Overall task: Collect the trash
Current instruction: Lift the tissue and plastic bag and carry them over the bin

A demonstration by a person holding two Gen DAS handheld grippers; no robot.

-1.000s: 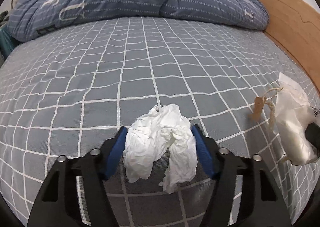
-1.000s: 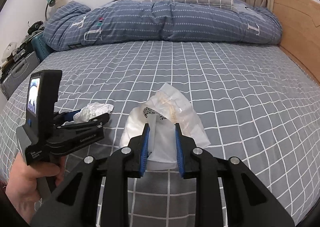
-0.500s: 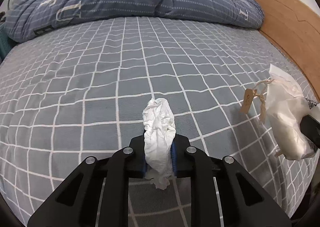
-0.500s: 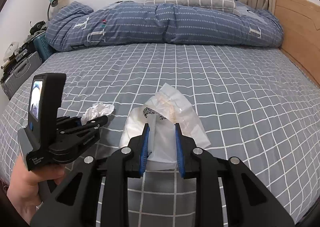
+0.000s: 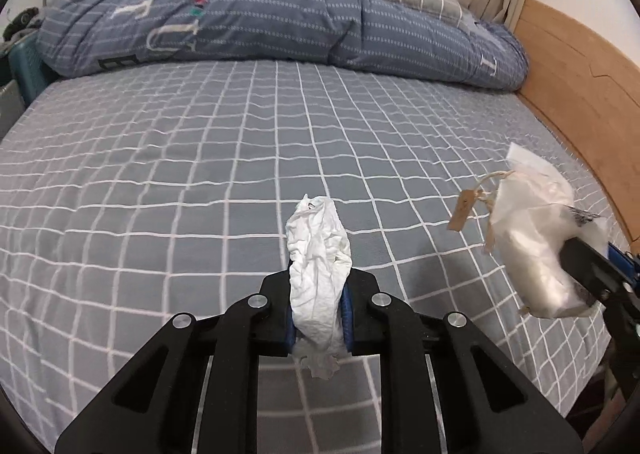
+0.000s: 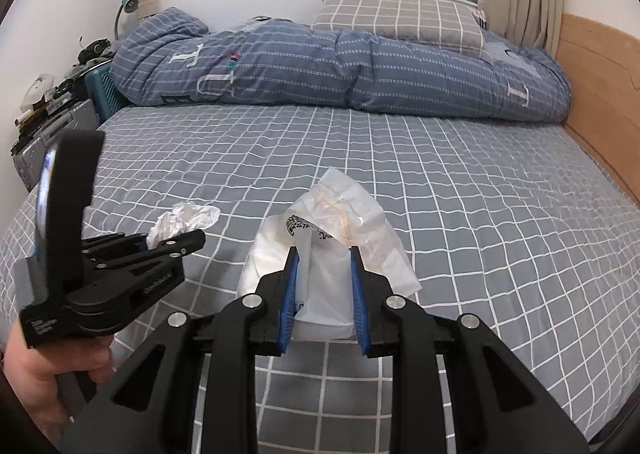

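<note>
My left gripper [image 5: 318, 290] is shut on a crumpled white tissue [image 5: 318, 258] and holds it above the grey checked bed [image 5: 200, 174]. The tissue also shows in the right wrist view [image 6: 182, 220], sticking out of the left gripper [image 6: 176, 242]. My right gripper [image 6: 324, 274] is shut on a white plastic bag [image 6: 332, 250] with a black printed code, held above the bed. In the left wrist view the bag [image 5: 536, 238] hangs at the right with a brown paper tag [image 5: 460, 210] on a string.
A rolled blue quilt [image 6: 340, 70] and a grey checked pillow [image 6: 400, 18] lie at the head of the bed. A wooden bed board [image 6: 600, 94] runs along the right. A teal box [image 6: 102, 88] and clutter stand at the left.
My left gripper closed on the tissue, squeezing it narrow, and lifted it off the bed. My right gripper kept its hold on the bag and rose a little.
</note>
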